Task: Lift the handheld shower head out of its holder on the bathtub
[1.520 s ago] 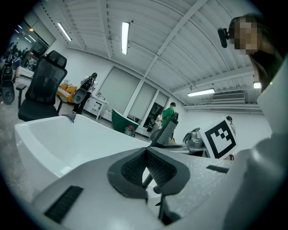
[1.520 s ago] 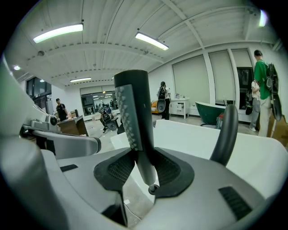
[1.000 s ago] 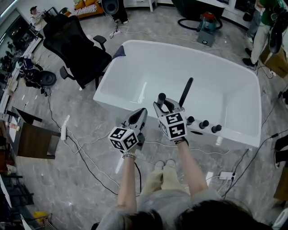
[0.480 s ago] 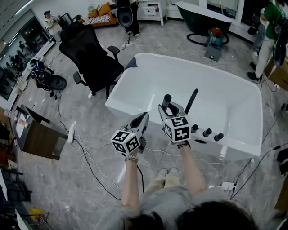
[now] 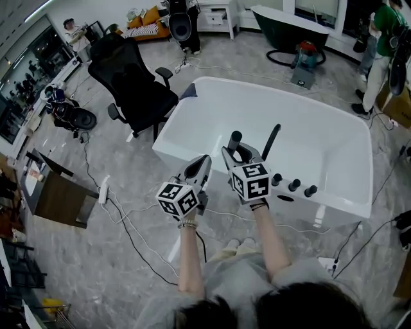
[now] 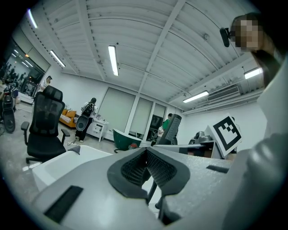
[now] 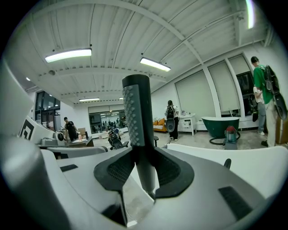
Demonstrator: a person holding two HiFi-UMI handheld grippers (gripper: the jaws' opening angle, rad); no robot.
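Note:
The black handheld shower head stands upright over the near rim of the white bathtub, with my right gripper shut on its handle. In the right gripper view the shower head rises straight up between the pads of the right gripper. My left gripper hangs just left of it, jaws together and holding nothing. The left gripper view shows the left gripper with the shower head off to its right. A slanted black spout and three black knobs sit on the rim beside it.
A black office chair stands at the tub's left end. Cables trail across the marble floor near a brown cabinet. A red vacuum, a dark green tub and a person are beyond the tub.
Both grippers have risen a little, and the shower head has gone up with the right one. The head view has shifted so that more of the room's far side shows.

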